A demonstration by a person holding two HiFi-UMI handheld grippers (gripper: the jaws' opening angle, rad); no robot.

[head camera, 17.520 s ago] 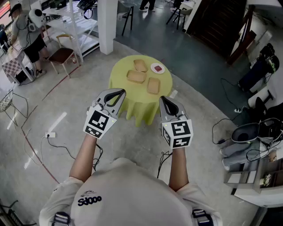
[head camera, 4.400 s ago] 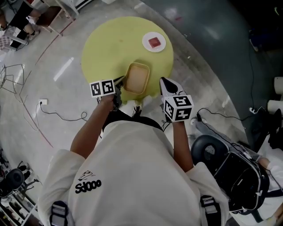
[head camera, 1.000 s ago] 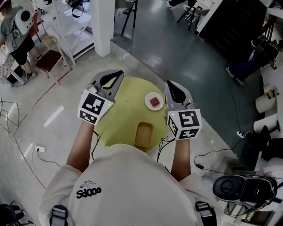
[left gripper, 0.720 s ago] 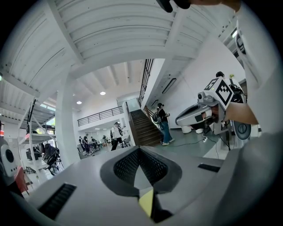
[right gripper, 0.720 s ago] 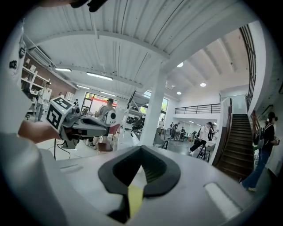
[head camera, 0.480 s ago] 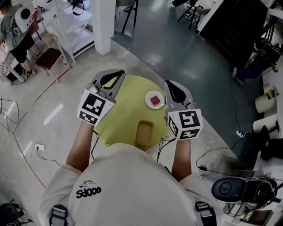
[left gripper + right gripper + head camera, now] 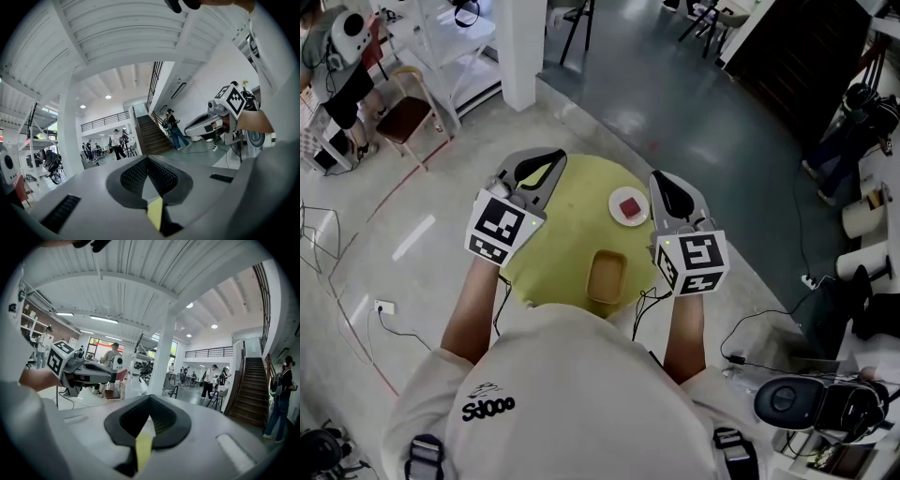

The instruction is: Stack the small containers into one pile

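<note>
Both grippers held above the round yellow bench, empty.
The left gripper (image 7: 553, 160) and the right gripper (image 7: 657, 177) each have their jaws pressed together at the tips, with nothing pinched between them, as both gripper views confirm (image 7: 147, 158) (image 7: 150, 396). The stacked containers (image 7: 607, 276) sit on the bench (image 7: 567, 230), behind the jaw tips and between the two grippers. A white plate (image 7: 629, 205) carrying a red item lies just beside the right jaws.

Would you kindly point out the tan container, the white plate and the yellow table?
tan container (image 7: 607, 275): head view, its inner floor.
white plate (image 7: 616, 209): head view, its bare left rim.
yellow table (image 7: 572, 246): head view, bare top beside the container.
</note>
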